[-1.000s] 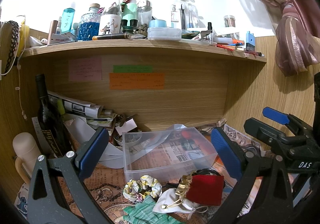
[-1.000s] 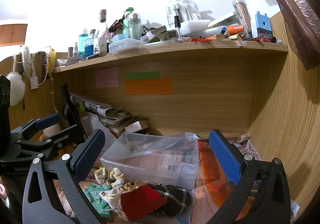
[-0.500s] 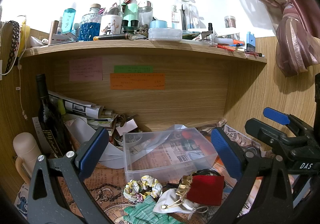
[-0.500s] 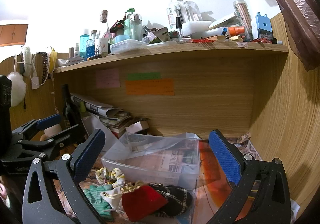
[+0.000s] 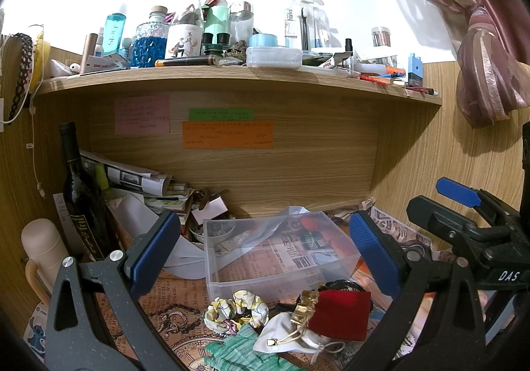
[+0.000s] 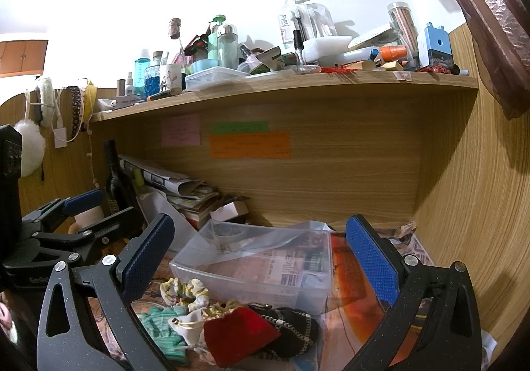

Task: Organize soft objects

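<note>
Jaws of both the left gripper (image 5: 265,251) and right gripper (image 6: 258,255) gape wide, grasping nothing, above the red pouch (image 5: 341,314) and floral scrunchie (image 5: 237,306) lying before the clear box (image 5: 278,251) on the tabletop. "DAS" marks the right gripper.

Between the tongs: red pouch (image 5: 341,314), white drawstring bag (image 5: 291,338), green striped cloth (image 5: 238,351), yellow-white floral scrunchie (image 5: 235,306), clear box (image 5: 278,251); blue pads (image 5: 374,251).
</note>
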`<move>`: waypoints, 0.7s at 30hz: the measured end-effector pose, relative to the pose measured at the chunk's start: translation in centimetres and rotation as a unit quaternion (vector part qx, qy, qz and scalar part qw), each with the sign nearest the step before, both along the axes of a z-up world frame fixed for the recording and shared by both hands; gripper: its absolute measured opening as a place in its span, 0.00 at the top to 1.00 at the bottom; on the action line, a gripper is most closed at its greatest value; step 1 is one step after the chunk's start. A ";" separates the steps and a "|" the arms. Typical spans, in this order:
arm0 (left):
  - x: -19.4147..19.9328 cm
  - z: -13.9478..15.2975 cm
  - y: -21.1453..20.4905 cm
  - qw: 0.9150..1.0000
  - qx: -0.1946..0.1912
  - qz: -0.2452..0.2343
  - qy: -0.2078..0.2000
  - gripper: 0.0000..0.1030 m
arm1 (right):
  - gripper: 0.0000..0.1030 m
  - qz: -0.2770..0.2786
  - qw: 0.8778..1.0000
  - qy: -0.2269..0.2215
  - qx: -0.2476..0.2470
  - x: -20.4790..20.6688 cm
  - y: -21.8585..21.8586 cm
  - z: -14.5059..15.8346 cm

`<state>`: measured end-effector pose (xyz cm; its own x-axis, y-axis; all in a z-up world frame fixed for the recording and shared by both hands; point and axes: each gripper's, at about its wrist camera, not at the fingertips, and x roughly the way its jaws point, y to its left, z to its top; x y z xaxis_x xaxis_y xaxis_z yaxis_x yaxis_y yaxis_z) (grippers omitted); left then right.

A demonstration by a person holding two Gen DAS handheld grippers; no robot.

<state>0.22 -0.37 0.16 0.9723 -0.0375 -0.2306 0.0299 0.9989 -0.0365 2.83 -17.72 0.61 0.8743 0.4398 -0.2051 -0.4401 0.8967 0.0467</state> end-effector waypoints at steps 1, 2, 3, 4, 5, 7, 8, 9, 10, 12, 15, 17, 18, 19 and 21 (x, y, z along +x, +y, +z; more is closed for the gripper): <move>0.0 0.0 0.0 1.000 0.000 0.000 0.000 0.00 | 0.00 0.000 1.000 -0.001 0.000 -0.2 0.1 0.1; 0.0 0.0 0.0 1.000 0.000 -0.001 0.000 0.00 | 0.00 0.000 1.000 -0.001 0.000 -0.2 0.2 0.1; 0.0 0.0 0.0 1.000 0.001 0.000 0.000 0.00 | 0.00 0.001 1.000 -0.001 0.000 -0.2 0.3 0.1; 0.0 0.0 0.0 1.000 0.001 0.000 0.000 0.00 | 0.00 0.000 1.000 -0.001 0.000 -0.2 0.2 0.1; 0.0 0.0 0.0 1.000 0.001 0.000 0.000 0.00 | 0.00 0.000 1.000 -0.001 0.000 -0.2 0.2 0.1; 0.0 0.0 0.0 1.000 0.000 0.000 0.000 0.00 | 0.00 0.000 1.000 -0.001 0.000 -0.1 0.2 0.0; 0.0 0.0 0.0 1.000 0.000 0.000 0.000 0.00 | 0.00 0.000 1.000 -0.001 0.000 -0.1 0.2 0.0; 0.0 0.0 0.0 1.000 0.000 0.000 0.000 0.00 | 0.00 0.001 1.000 -0.001 0.000 -0.1 0.3 0.0; 0.0 0.0 0.0 1.000 0.000 0.000 0.000 0.00 | 0.00 0.000 1.000 -0.002 0.000 -0.1 0.1 0.0; 0.0 0.0 0.0 1.000 0.000 0.000 0.000 0.00 | 0.00 0.000 1.000 -0.001 0.000 -0.1 0.2 0.0; 0.1 -0.1 0.0 1.000 0.000 -0.002 0.003 0.00 | 0.00 0.002 1.000 0.000 -0.001 -0.1 0.3 -0.2; 0.2 -0.4 0.2 1.000 -0.001 -0.005 0.007 0.00 | 0.00 0.003 1.000 0.004 -0.003 -0.1 0.4 -0.4; 0.4 -0.6 0.4 1.000 -0.003 -0.007 0.011 0.00 | 0.00 0.003 1.000 0.005 -0.004 -0.1 0.5 -0.5; 0.5 -0.9 0.6 1.000 -0.005 -0.008 0.015 0.00 | 0.00 0.003 1.000 0.009 -0.006 0.1 0.5 -0.7; 0.9 -1.3 0.9 1.000 -0.009 -0.010 0.026 0.00 | 0.00 0.001 1.000 0.015 -0.011 0.4 0.5 -1.0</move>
<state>1.16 0.49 -1.18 0.9581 -0.0610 -0.2798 0.0472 0.9973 -0.0558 3.22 -17.24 -0.39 0.8666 0.4367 -0.2414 -0.4409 0.8967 0.0395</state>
